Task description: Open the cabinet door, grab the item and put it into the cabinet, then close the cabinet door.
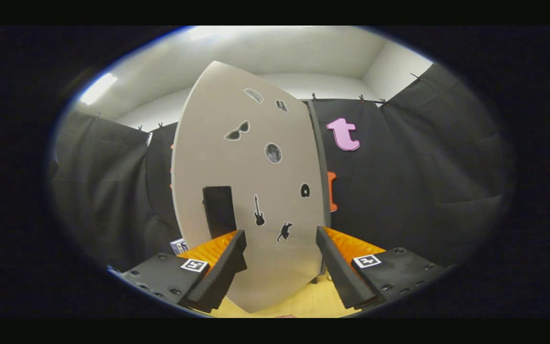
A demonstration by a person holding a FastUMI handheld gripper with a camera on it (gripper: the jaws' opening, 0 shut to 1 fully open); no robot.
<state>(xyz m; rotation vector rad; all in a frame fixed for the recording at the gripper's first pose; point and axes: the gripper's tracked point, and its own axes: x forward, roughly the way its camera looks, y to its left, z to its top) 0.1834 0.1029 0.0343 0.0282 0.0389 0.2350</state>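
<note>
With my gripper (pixel 280 255) spread wide and holding nothing, the stickered door (pixel 251 191) stands just ahead, its dark handle (pixel 218 210) beyond the left finger, so I'd shift left to straddle that handle squarely.

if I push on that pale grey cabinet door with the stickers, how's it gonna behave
The pale grey cabinet door looks like a flat rigid panel, so it should probably swing, not flex. The open gripper straddles it, and the smooth face may let fingers slide; its black handle looks surer.

Bright ceiling light (pixel 97 88) overhead, dim booth below, soft focus, strong fisheye bending at edges.
</note>
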